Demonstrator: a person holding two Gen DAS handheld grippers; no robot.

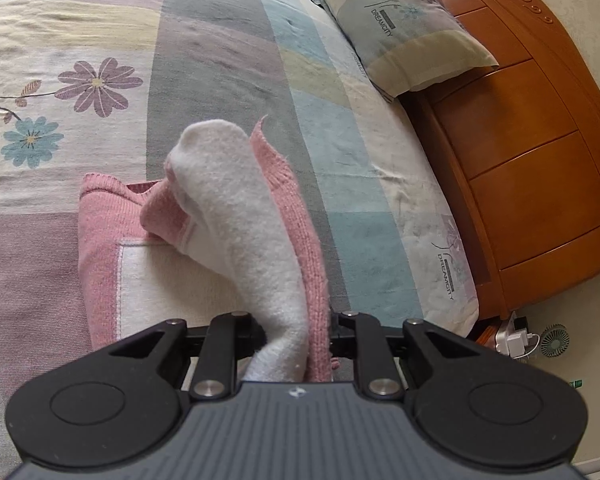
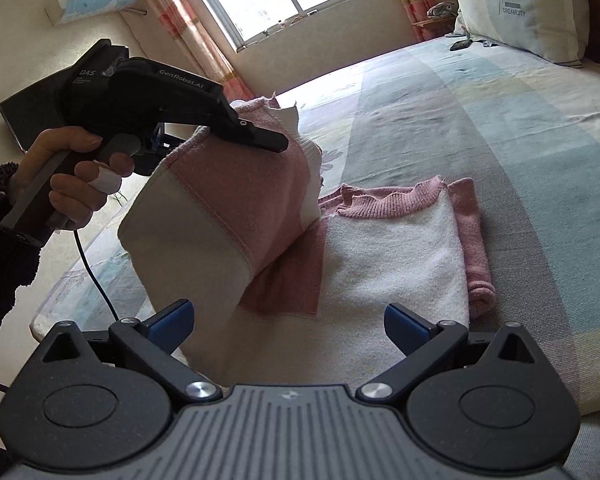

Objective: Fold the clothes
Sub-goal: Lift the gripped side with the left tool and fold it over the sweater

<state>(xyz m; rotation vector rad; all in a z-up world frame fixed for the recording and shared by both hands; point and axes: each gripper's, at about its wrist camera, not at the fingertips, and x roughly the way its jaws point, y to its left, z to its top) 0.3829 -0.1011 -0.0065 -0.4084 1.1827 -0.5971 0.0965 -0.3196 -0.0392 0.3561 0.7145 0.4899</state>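
Pastel patchwork bed [image 1: 220,40] with a half-folded pink-and-white sweater [image 2: 388,256].

Wooden headboard [image 1: 532,152] and a pillow [image 1: 404,20] stand at the far right. The sweater lies on the near part of the bed, one side raised at left by the left gripper [image 2: 266,142], its fingers clamped on the fabric. The right gripper [image 2: 290,330] hovers near it, fingers spread wide, holding nothing.

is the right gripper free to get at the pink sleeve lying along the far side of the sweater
Probably yes. The right gripper is open and empty, and the sleeve lies bare on the bed; the flap raised by the left gripper hangs on the other side.
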